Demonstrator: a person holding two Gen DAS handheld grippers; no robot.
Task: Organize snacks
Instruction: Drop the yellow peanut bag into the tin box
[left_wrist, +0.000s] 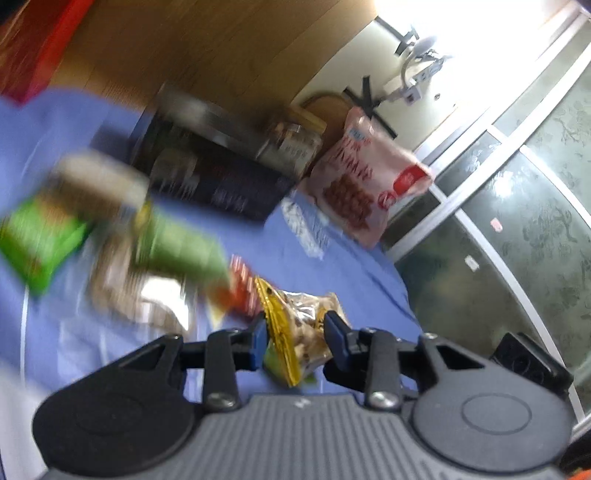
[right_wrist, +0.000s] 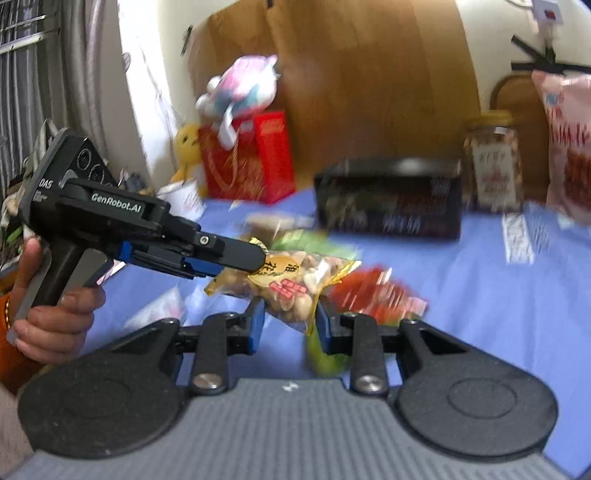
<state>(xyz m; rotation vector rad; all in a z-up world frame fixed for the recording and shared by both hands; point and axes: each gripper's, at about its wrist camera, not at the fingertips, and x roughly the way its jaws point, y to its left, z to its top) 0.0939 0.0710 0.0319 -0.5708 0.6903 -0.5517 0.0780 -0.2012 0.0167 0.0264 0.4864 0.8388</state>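
1. Both sets of jaws are pinching the same clear peanut bag (right_wrist: 291, 286): the left gripper (left_wrist: 295, 334) grips one end of it, the right gripper (right_wrist: 290, 321) the other.
2. From the right wrist view I can see the left gripper coming in from the side, held by a hand (right_wrist: 51, 314), with its tip clamped on the bag's gold-edged corner.
3. My read is that the bag is shared between the two so it can be passed across or steadied; which one takes over I cannot tell.
4. That bag hangs off the surface, above a blue cloth (right_wrist: 498, 295) that covers what may be a bed or a tabletop; I cannot say which.
5. Below it lie the other snacks, badly blurred: a green packet (left_wrist: 40, 236), a second green packet (left_wrist: 177, 243) and a red packet (right_wrist: 376, 295).
6. Further back sits a dark box (right_wrist: 388, 199), likely the place for sorted snacks, though that is only my guess.
7. Beside the box stand a glass jar (right_wrist: 495, 162) and a big pink bag (left_wrist: 365, 181) propped against the wall, probably parked upright to keep them out of the way.
8. A red gift bag (right_wrist: 247, 158) with a plush toy (right_wrist: 243, 85) on top stands off to the side, well apart from the work.
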